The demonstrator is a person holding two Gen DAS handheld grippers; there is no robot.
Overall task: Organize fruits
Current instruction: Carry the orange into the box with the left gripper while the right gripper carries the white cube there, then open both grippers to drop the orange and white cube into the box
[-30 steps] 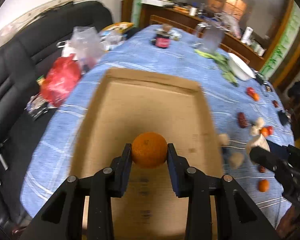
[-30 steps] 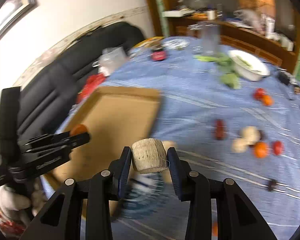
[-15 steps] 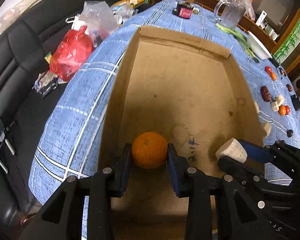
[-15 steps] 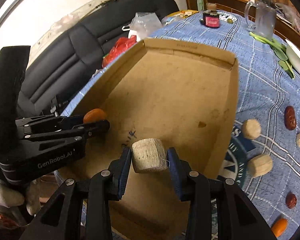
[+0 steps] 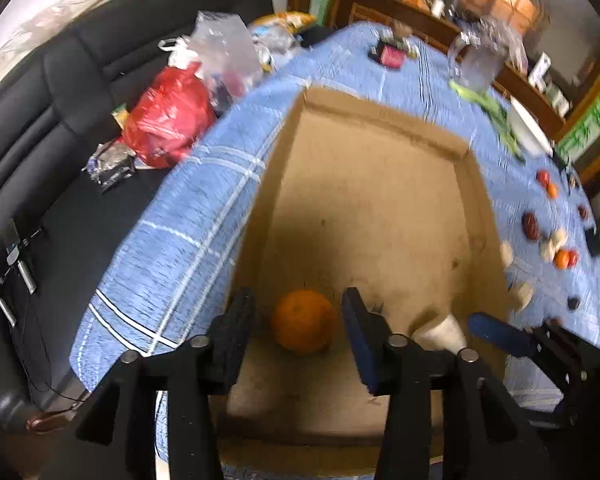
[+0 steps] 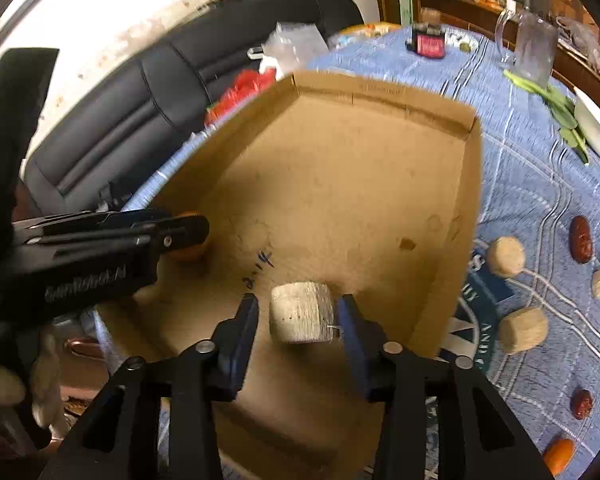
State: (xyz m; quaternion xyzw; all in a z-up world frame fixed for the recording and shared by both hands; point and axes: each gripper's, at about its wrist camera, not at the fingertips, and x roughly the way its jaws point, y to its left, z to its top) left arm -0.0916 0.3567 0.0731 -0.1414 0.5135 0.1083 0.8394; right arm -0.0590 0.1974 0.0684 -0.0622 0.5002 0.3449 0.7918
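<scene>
A shallow cardboard box [image 5: 380,120] [image 6: 380,92] lies on the blue checked tablecloth. An orange [image 5: 303,326] rests on the box floor near its front left corner, between the spread fingers of my left gripper [image 5: 298,320], which is open. My right gripper [image 6: 298,320] is also open; a pale cylindrical fruit piece [image 6: 302,312] sits on the box floor between its fingers. The left gripper's arm [image 6: 100,248] hides most of the orange in the right wrist view. The pale piece [image 5: 440,334] also shows in the left wrist view.
Loose fruits lie on the cloth right of the box: pale chunks [image 6: 506,256] [image 6: 524,330], red dates [image 6: 580,234], small orange and red fruits [image 5: 562,258]. A glass jug [image 6: 532,48], white bowl [image 6: 596,124] and greens stand at the back. A black sofa with bags [image 5: 168,120] is left.
Both grippers have opened inside the box. The orange and the pale piece, held before, now rest on the box floor between the spread fingers.
</scene>
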